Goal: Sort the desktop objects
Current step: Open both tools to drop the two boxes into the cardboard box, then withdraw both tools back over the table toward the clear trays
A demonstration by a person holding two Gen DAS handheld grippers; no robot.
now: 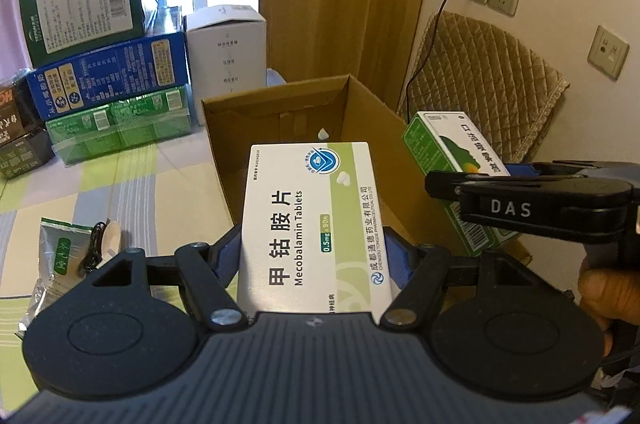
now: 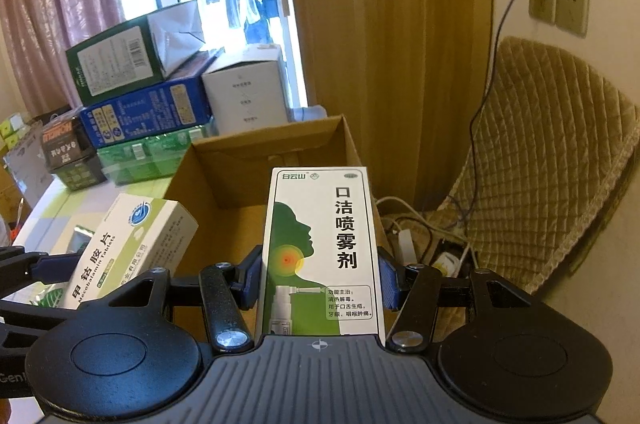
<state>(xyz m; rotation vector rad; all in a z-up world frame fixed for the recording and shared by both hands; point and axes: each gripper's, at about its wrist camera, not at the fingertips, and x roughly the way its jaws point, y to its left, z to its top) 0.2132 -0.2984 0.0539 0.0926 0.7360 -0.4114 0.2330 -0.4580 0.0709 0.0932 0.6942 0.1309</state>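
Observation:
My left gripper is shut on a white and green Mecobalamin tablet box, held up in front of an open cardboard box. My right gripper is shut on a tall green and white mouth spray box, also in front of the cardboard box. In the left wrist view the spray box hangs at the right in the right gripper. In the right wrist view the tablet box shows at the lower left. The cardboard box holds a small white scrap.
A stack of green, blue and white cartons stands at the back left on the checked tablecloth. A foil sachet and a black cable lie at the left. A quilted chair and wall sockets are at the right.

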